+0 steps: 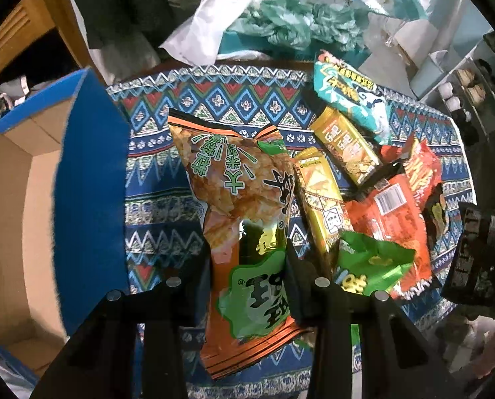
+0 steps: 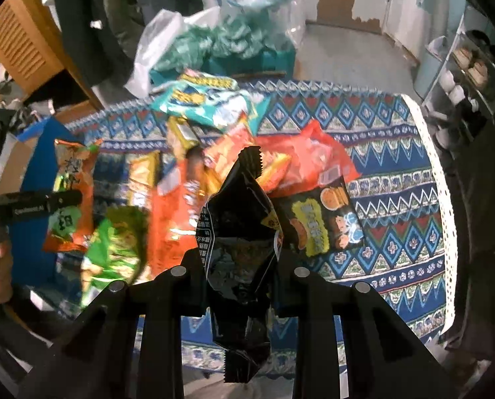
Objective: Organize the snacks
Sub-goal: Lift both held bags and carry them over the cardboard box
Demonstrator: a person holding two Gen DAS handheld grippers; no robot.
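Left gripper [image 1: 247, 266] steeply downward, jaws clamping orange snack bag [image 1: 240, 206], right gripper [image 2: 240, 266] pinching black packet [image 2: 240, 232].

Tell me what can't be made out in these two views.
- Left wrist view: the cardboard box floor, cut off by the frame edge.
- Left wrist view: the black packet, dark at the fisheye rim.
- Right wrist view: the green packet, smeared by motion blur.

Both wrist cams look steeply down, close; share snack pile [image 1: 363, 199] on tablecloth [image 2: 397, 166].
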